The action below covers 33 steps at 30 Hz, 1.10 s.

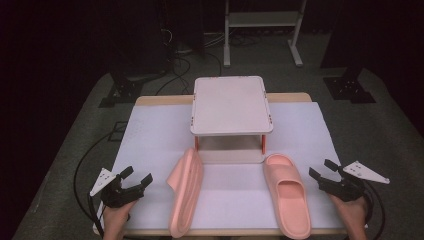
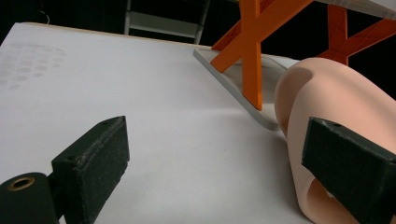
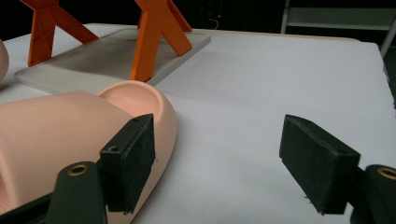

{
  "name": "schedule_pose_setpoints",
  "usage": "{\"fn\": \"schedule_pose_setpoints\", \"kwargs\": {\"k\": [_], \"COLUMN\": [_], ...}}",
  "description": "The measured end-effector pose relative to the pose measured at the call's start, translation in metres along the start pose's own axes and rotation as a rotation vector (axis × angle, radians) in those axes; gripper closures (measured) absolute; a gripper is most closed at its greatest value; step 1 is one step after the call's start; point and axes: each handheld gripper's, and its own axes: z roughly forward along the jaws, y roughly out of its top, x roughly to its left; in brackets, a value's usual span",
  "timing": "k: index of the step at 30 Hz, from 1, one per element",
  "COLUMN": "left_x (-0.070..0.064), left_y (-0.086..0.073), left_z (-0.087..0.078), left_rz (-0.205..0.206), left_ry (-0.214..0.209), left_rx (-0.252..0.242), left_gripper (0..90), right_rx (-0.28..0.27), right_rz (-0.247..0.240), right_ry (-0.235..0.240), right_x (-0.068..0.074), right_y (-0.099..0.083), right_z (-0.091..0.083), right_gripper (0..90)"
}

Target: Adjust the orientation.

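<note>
Two pink slide sandals lie on the white table cover. The left sandal point(image 1: 185, 196) rests tipped on its side, the right sandal point(image 1: 287, 194) sits flat, sole down. Behind them stands a small white rack point(image 1: 231, 104) on orange legs point(image 2: 251, 51). My left gripper point(image 1: 135, 178) is open at the front left, a short way left of the tipped sandal point(image 2: 327, 116). At the front right my right gripper point(image 1: 323, 169) is open, just right of the flat sandal point(image 3: 70, 135). Nothing is between either pair of jaws.
The rack's grey base plate point(image 3: 102, 56) lies on the cover between the sandals' far ends. Table edges run close on both sides point(image 1: 327, 130). Beyond the table are cables point(image 1: 180, 65), a white shelf frame point(image 1: 262, 30) and dark stands on the floor.
</note>
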Motion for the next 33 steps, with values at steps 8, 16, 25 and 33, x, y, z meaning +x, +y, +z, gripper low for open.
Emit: {"fn": "schedule_pose_setpoints", "kwargs": {"k": [8,16,25,33], "left_x": [0.001,-0.009,-0.015,-0.021], "left_y": [-0.003,-0.007,-0.011,-0.012], "left_z": [0.000,0.000,0.006,0.008], "left_rz": [-0.007,0.008,0.032,0.079], "left_ry": [-0.017,-0.055,-0.065,-0.067], "left_rx": [0.014,0.033,0.081,0.122], "left_gripper": [7.3,7.3,7.3,7.3], "right_rx": [-0.002,-0.015,-0.017,-0.023], "right_rz": [0.001,-0.008,0.000,-0.007], "right_ry": [-0.007,-0.012,-0.006,0.002], "right_x": [-0.001,0.001,0.000,0.002], "right_y": [-0.001,0.001,0.000,0.001], "right_z": [-0.001,-0.002,-0.001,0.000], "right_gripper": [25.9,24.8,24.0,23.7]}}
